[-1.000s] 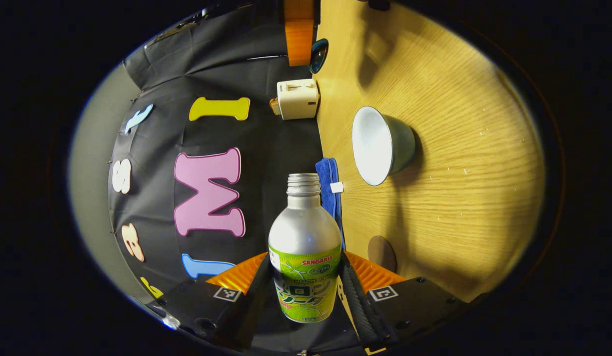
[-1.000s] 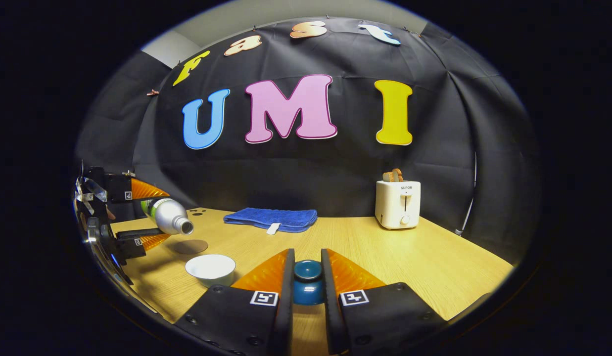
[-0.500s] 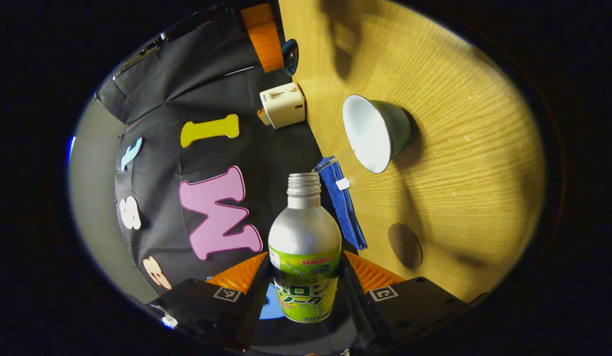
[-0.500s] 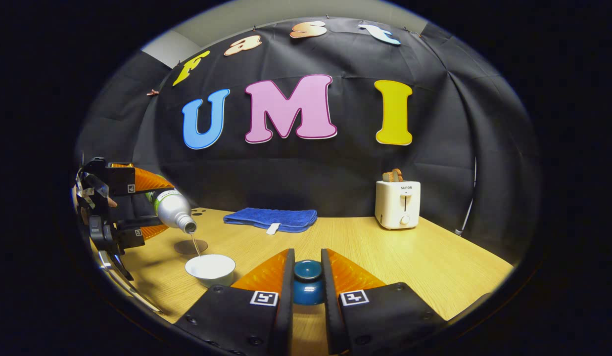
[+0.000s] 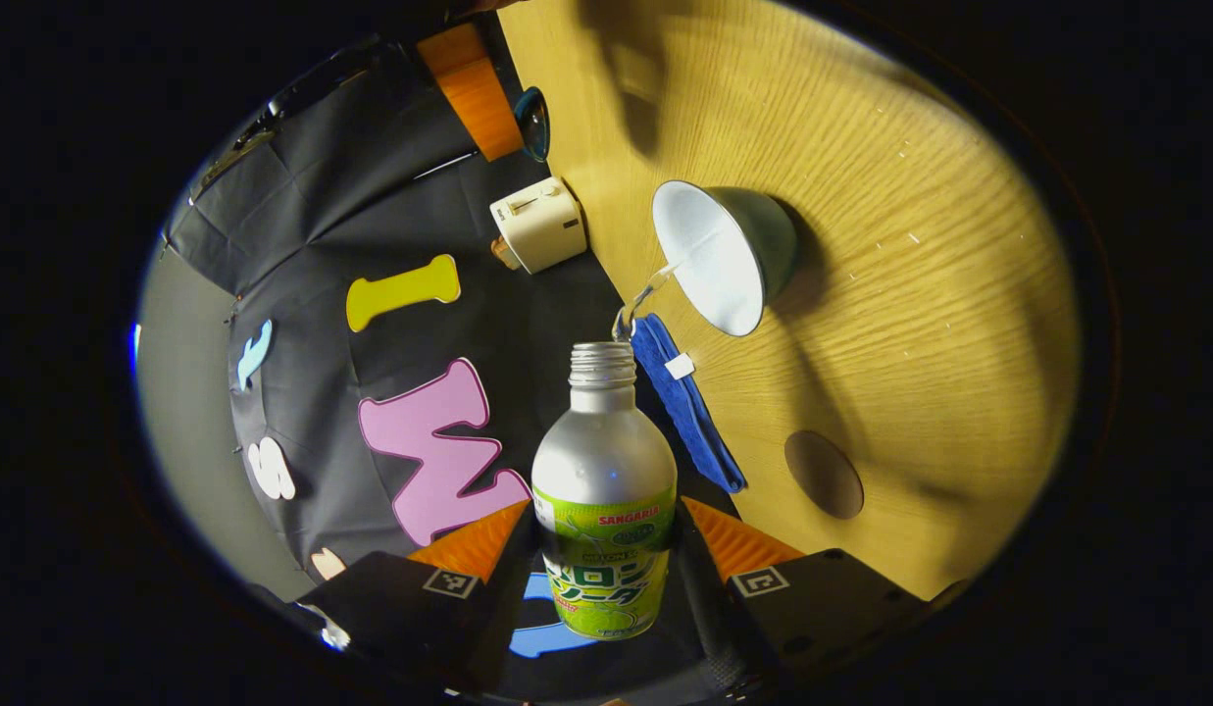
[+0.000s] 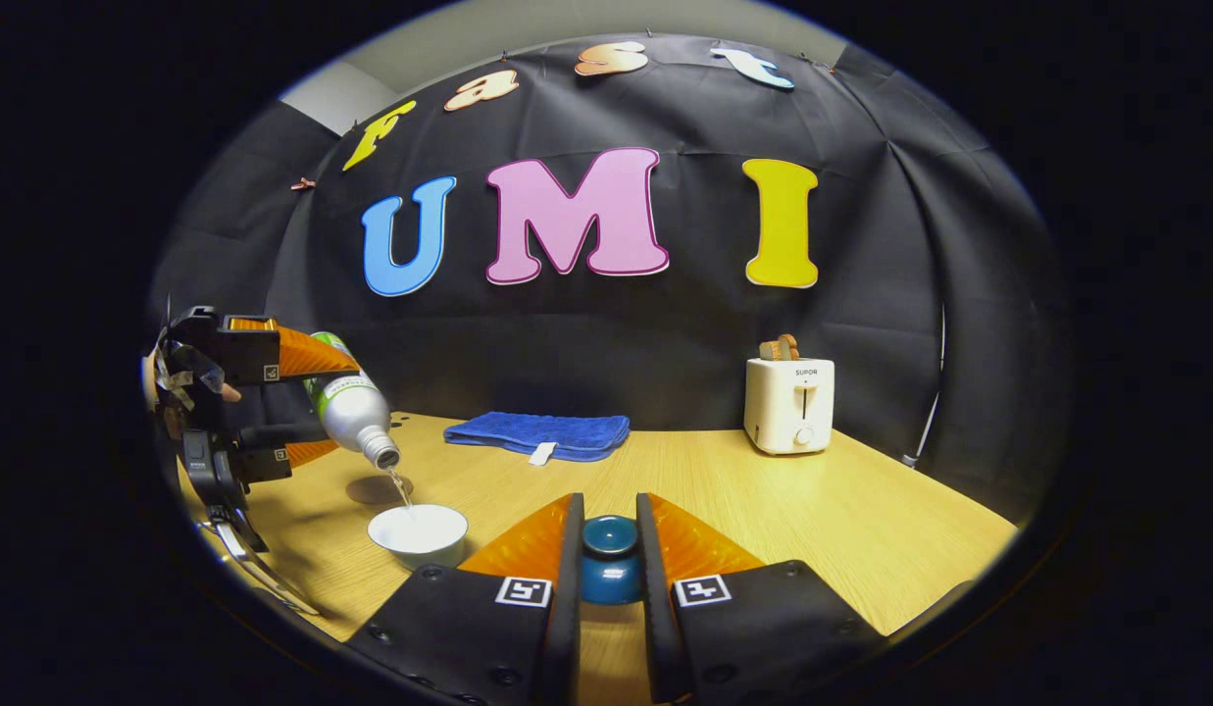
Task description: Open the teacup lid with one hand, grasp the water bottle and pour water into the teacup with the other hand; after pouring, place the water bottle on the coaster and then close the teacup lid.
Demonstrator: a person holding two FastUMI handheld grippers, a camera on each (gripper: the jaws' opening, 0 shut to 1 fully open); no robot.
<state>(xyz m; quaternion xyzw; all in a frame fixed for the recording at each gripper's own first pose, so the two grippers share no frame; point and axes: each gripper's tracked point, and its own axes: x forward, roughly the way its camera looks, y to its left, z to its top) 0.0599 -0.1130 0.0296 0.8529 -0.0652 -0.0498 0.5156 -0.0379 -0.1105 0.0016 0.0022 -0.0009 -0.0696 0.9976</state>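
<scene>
Right gripper view: blue ceramic lid (image 6: 609, 559) clamped in right gripper (image 6: 607, 574); silver green-labelled bottle (image 6: 353, 407), pinched by left gripper (image 6: 273, 407), tipped, trickling into white teacup (image 6: 418, 534); best held steady over centre.

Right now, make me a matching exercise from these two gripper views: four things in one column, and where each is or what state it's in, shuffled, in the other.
Things
1. water bottle
2. teacup lid
3. coaster
4. blue towel

States
A. folded, near the wall
B. bare, beside the teacup
C. tilted, pouring, in the left gripper
D. held between the right gripper fingers

Pairs: 1-C, 2-D, 3-B, 4-A
</scene>
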